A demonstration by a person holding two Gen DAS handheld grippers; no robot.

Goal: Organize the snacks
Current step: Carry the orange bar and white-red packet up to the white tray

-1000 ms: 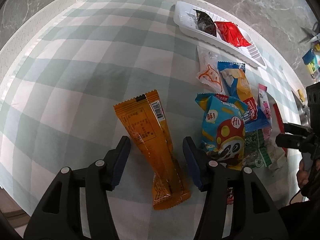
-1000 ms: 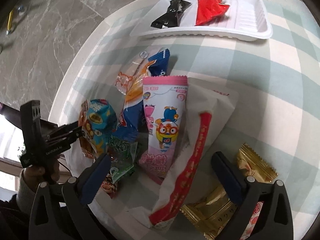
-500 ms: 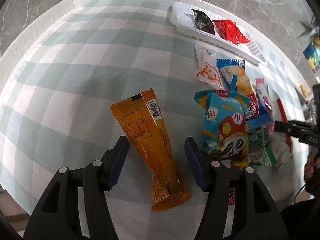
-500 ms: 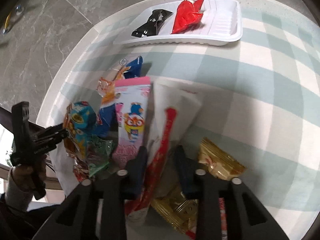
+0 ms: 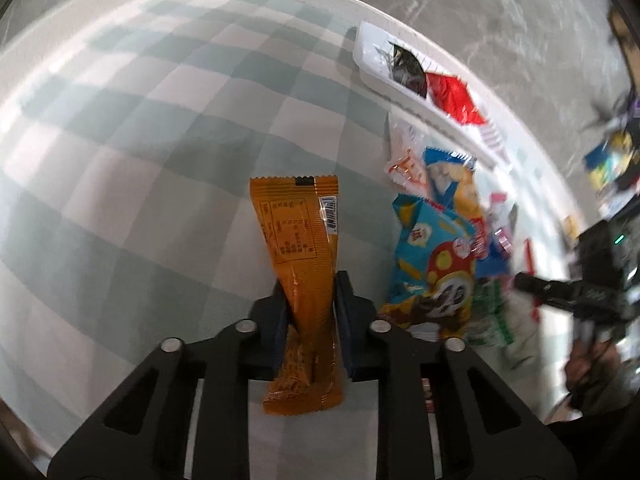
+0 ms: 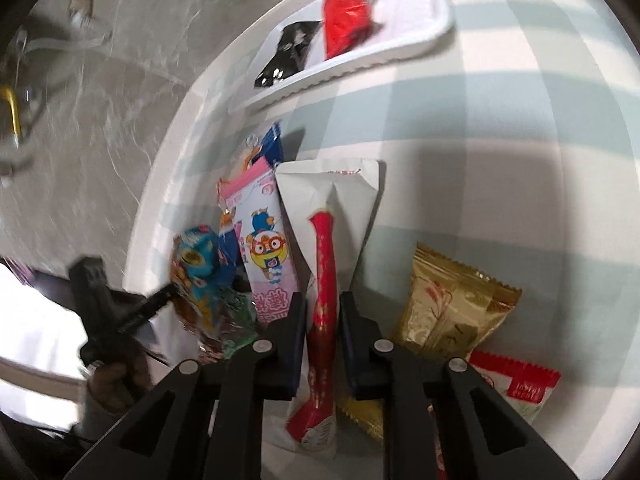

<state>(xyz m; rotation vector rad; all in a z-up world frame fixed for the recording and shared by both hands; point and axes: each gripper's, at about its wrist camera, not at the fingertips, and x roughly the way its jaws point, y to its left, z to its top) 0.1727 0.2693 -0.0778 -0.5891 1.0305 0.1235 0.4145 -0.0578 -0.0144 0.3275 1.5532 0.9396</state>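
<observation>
Squeezing tight, the left gripper [image 5: 310, 300] has its two fingers clamped on the orange snack pack [image 5: 298, 232]. The pack pokes out past the fingers toward the far side, with its zigzag end and little barcode showing. To the left of it, the checked cloth [image 5: 140, 140] is wide and bare all the way to the white table edge [image 5: 80, 12], so that side has lots of room.

To the right of the orange pack sits a crowded pile. A blue mushroom snack bag [image 5: 434, 264] is nearest, close beside the gripper but apart from it. Farther off, near the far right edge of the table, lies the white tray [image 5: 370, 50] with a black packet [image 5: 406, 66] and a red packet [image 5: 454, 98] side by side in it.

The right gripper [image 6: 322, 316] is clamped on the white pack with a red stripe [image 6: 328, 220]. A pink cartoon pack [image 6: 264, 240] lies just beside it on the left, touching it. A gold packet [image 6: 448, 304] lies near on the right, with a small gap of cloth between. Beyond the white pack, open cloth runs up to the tray [image 6: 436, 20] at the far edge. The pile on the left reaches nearly to the table's rim, so that side is tight.
</observation>
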